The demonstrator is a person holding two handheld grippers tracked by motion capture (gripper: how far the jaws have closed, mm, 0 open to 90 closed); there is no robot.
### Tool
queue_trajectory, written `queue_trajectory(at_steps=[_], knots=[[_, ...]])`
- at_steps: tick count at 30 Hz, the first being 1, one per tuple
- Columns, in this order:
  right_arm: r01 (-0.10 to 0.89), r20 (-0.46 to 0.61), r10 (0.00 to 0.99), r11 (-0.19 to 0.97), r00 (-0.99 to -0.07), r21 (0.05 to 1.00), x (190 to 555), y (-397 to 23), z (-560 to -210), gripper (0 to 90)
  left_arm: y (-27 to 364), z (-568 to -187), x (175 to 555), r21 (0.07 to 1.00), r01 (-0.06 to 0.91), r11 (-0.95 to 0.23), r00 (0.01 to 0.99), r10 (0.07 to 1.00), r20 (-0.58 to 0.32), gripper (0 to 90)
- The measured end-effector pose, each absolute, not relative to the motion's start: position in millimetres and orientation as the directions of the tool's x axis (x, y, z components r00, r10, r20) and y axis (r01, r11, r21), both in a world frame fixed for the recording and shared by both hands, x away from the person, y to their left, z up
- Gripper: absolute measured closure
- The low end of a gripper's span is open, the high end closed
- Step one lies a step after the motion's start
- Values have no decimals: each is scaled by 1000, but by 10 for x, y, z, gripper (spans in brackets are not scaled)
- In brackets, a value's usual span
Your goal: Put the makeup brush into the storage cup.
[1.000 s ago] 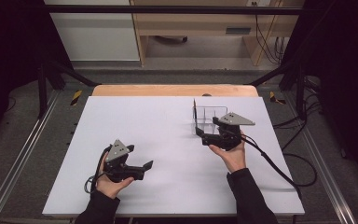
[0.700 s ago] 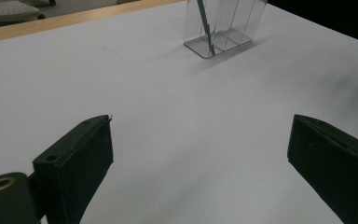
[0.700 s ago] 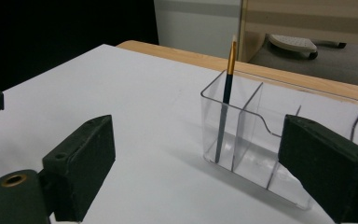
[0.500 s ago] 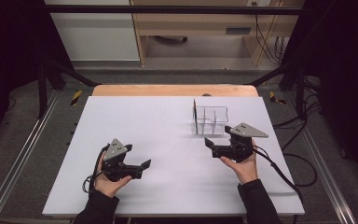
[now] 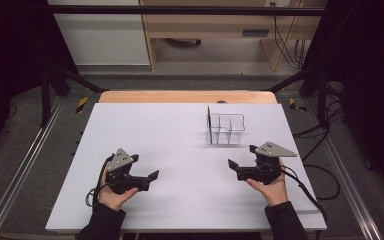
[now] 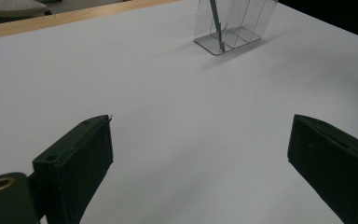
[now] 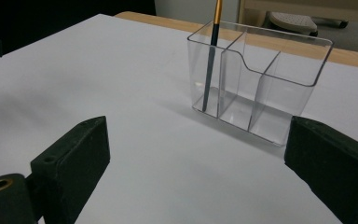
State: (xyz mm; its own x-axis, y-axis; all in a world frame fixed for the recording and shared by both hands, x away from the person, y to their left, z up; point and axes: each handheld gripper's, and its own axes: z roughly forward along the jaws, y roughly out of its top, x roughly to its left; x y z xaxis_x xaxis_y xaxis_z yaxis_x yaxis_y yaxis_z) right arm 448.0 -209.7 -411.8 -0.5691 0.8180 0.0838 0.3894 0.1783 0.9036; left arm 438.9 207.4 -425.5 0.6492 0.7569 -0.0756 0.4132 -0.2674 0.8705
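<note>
Two hand-held grippers sit low over a white, matte table top [image 5: 180, 130], one in each of the person's hands. The left gripper [image 5: 151, 178] is near the front left part of the sheet, its blocky black jaws spread wide with bare white surface between them; in the left gripper view the pads look flat, rectangular and dull, faintly textured. The right gripper [image 5: 234, 166] is toward the front right, jaws likewise spread apart and gripping nothing, a grey three-cornered plate [image 5: 275, 149] on top and a black cable [image 5: 305, 192] trailing off toward the table's edge.

Beyond the right gripper, well apart from the left one, stands a clear plastic organizer [image 5: 225, 129], a glossy rectangular box with rounded corners, split by thin see-through walls into three compartments; one divider has a curved step in its upper edge. In an end compartment, the one at the left in the right gripper view, leans a slim pencil-like stick [image 7: 210, 60], dark blue-grey along its shaft with an orange-gold upper part, tilted slightly and rising above the rim. A strip of pale wood [image 5: 180, 96] edges the far side of the table
</note>
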Motion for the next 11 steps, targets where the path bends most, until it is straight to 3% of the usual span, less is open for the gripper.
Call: queue_trajectory(at_steps=[11], knots=[[398,87,831,169,-549,902,4406,-2278,-4142,73,2100,-4270,4408,866,421,-269,641,764,-74,60]])
